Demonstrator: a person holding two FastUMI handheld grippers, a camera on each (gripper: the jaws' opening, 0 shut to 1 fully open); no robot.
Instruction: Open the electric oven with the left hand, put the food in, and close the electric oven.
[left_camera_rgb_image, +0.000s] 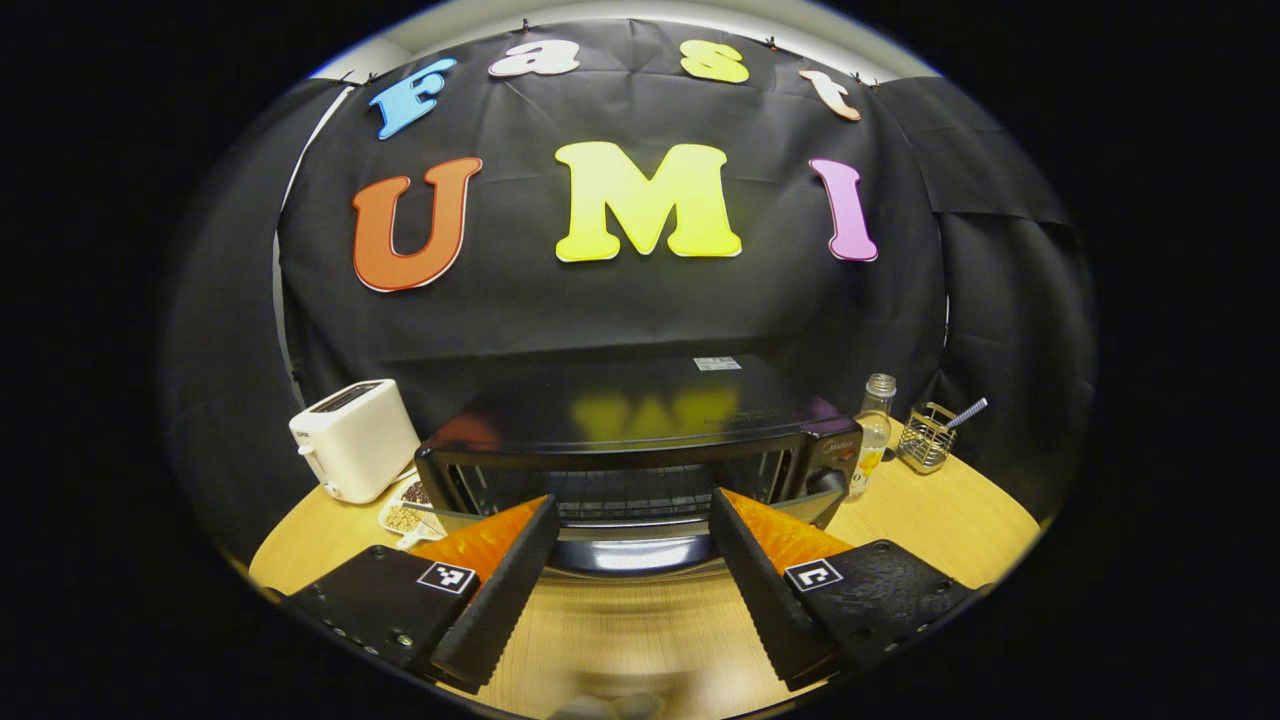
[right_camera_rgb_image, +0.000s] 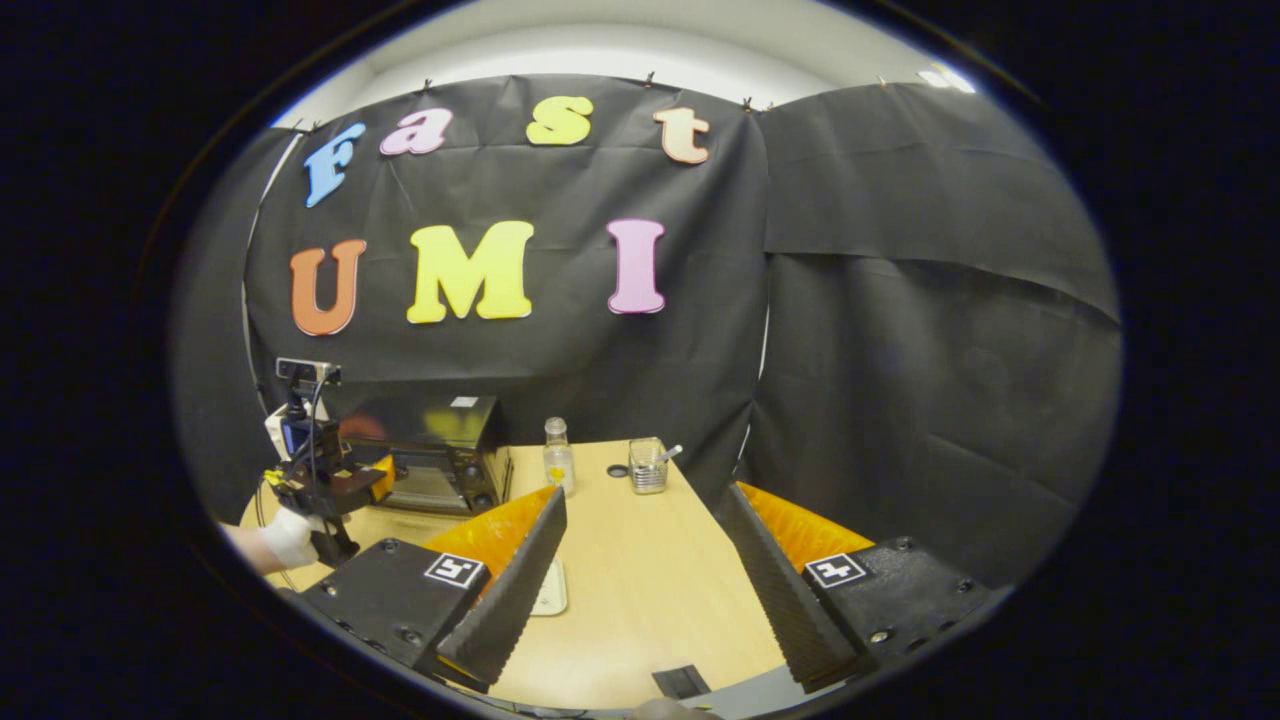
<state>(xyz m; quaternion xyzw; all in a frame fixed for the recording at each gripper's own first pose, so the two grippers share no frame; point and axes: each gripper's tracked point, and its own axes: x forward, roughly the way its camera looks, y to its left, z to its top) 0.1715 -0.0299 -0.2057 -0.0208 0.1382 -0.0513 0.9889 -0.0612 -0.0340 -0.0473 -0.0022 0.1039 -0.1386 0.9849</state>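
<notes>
The black electric oven (left_camera_rgb_image: 640, 420) stands at the middle of the wooden table (left_camera_rgb_image: 900, 520). Its door seems folded down toward me, with the wire rack (left_camera_rgb_image: 625, 497) showing inside and the shiny handle (left_camera_rgb_image: 632, 555) at the near edge. My left gripper (left_camera_rgb_image: 632, 502) is open just in front of it, one finger on each side of the handle, touching nothing. A small plate of food (left_camera_rgb_image: 405, 512) lies left of the oven. In the right gripper view, a gloved hand holds the left gripper (right_camera_rgb_image: 335, 480) at the oven (right_camera_rgb_image: 435, 450). My right gripper (right_camera_rgb_image: 643, 492) hangs open over the table, holding nothing.
A white toaster (left_camera_rgb_image: 355, 440) stands left of the oven. A glass bottle (left_camera_rgb_image: 876, 420) and a wire basket (left_camera_rgb_image: 925, 438) holding a spoon stand on its right. A pale small tray (right_camera_rgb_image: 551, 590) lies half hidden behind a right-gripper finger. Black cloth walls the booth.
</notes>
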